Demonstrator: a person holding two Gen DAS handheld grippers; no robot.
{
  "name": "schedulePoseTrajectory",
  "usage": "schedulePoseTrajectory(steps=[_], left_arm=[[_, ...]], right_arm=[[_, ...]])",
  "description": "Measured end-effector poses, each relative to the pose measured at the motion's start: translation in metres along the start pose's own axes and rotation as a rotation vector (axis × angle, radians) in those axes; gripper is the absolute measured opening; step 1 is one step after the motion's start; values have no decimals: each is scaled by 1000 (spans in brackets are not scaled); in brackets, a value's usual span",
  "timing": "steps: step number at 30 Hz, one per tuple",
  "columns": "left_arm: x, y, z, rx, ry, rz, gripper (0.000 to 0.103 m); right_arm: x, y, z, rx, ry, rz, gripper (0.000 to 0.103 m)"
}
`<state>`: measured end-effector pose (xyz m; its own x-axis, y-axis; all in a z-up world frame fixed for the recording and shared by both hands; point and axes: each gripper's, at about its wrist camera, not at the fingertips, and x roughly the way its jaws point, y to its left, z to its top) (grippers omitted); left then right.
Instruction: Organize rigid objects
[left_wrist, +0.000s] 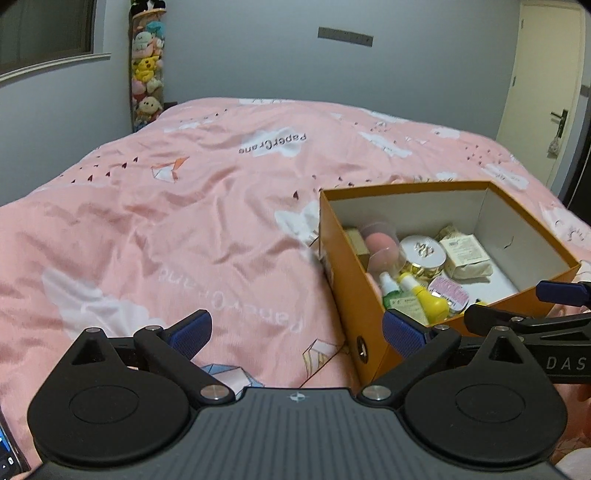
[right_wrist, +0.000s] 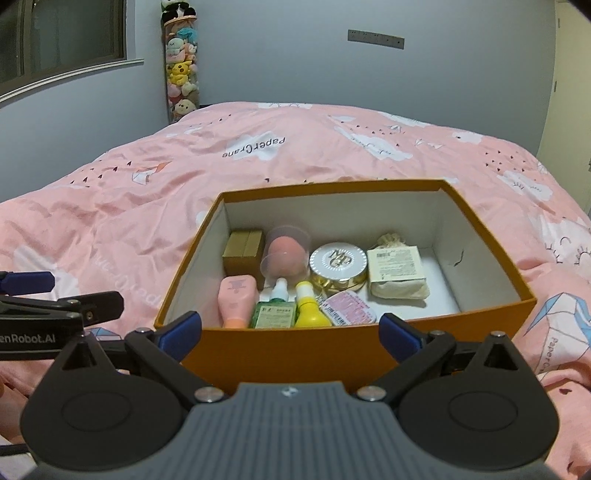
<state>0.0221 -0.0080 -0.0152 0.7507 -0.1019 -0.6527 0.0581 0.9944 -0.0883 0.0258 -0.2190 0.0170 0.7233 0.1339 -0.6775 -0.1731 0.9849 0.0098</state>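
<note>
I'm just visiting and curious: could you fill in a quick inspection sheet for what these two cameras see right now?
Surface: pink bedspread with cloud and paper-crane print, wrinkled.
Job's things: orange box, open, holding a gold compact, yellow bottle, green bottle, pink tube, brown carton, sponge in a clear case, cloth pouch and a pink-labelled tin.
Clutter: nothing seen on the bedspread.
Grippers: left gripper and right gripper both open, holding nothing.
Cables: nothing seen.
Surroundings: grey wall, plush-toy column, window, door.
</note>
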Motion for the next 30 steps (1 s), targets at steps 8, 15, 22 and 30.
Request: schedulePoseTrajectory(steps=[8,15,22,30], left_arm=[[4,-2,-2,0,30,8,103],[5,-1,-1,-9,39,17,103],[5,0,-1,-17,40,39,103],[3,-1,-1,-11,31,52,103]], right_arm=[[5,-2,-3,21,15,6,100],[6,1,-4,14,18,1,100],[7,0,-4,29,24,-5,100],[11,-2,-5,50,48,-10,100]])
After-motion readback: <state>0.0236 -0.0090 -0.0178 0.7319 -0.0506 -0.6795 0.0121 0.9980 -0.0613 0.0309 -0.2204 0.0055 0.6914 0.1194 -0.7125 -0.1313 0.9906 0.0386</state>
